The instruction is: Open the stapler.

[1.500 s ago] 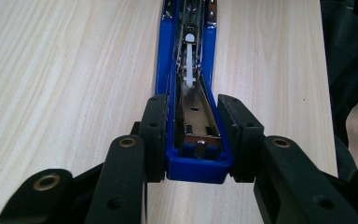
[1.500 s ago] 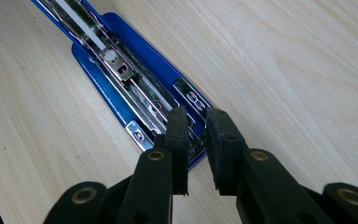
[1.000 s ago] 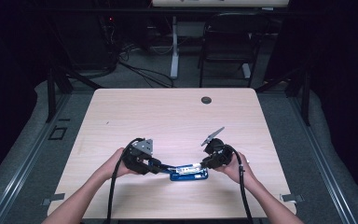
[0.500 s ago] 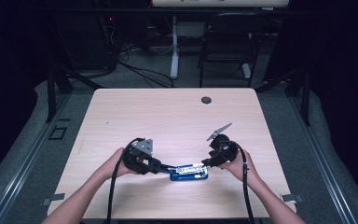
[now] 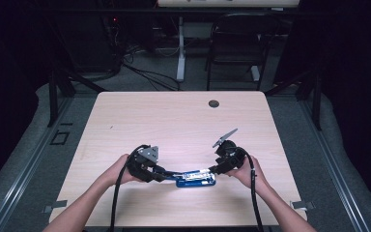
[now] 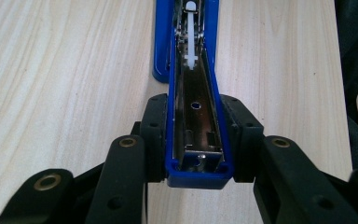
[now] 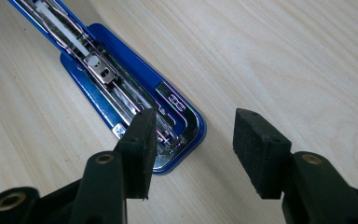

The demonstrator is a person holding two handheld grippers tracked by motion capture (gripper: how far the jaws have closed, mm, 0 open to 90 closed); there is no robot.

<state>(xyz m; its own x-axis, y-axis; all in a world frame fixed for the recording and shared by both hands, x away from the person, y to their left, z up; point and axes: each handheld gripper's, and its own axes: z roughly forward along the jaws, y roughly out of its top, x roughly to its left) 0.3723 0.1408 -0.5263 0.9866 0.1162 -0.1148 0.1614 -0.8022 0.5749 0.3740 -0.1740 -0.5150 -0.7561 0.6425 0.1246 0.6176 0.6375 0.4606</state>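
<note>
1. Blue stapler [image 5: 195, 178]: lies lengthwise, left to right, on the light wooden worktop [image 5: 174, 121], near its front edge and between the two hands.
2. Stapler, left gripper view [image 6: 196, 107]: the open blue channel shows its bright metal staple track, with a white pusher piece at the far end; the wider blue base lies beneath it on the wood.
3. Left gripper [image 5: 162, 173]: the jaws are clenched on the stapler's end, one black pad pressed against each blue side wall.
4. Right gripper [image 5: 212, 170]: at the stapler's right end. Its jaws have just been closing, yet stand released; one black pad [image 7: 142, 140] overlaps the rounded metal end of the stapler [image 7: 135, 102], the other sits over bare wood, and the gap between them holds nothing.
5. Person's left hand [image 5: 118, 170] and right hand [image 5: 246, 169]: enter from the near edge, each holding its gripper.
6. Small dark round fitting [image 5: 214, 103]: set in the worktop near its far edge, well apart from the stapler.
</note>
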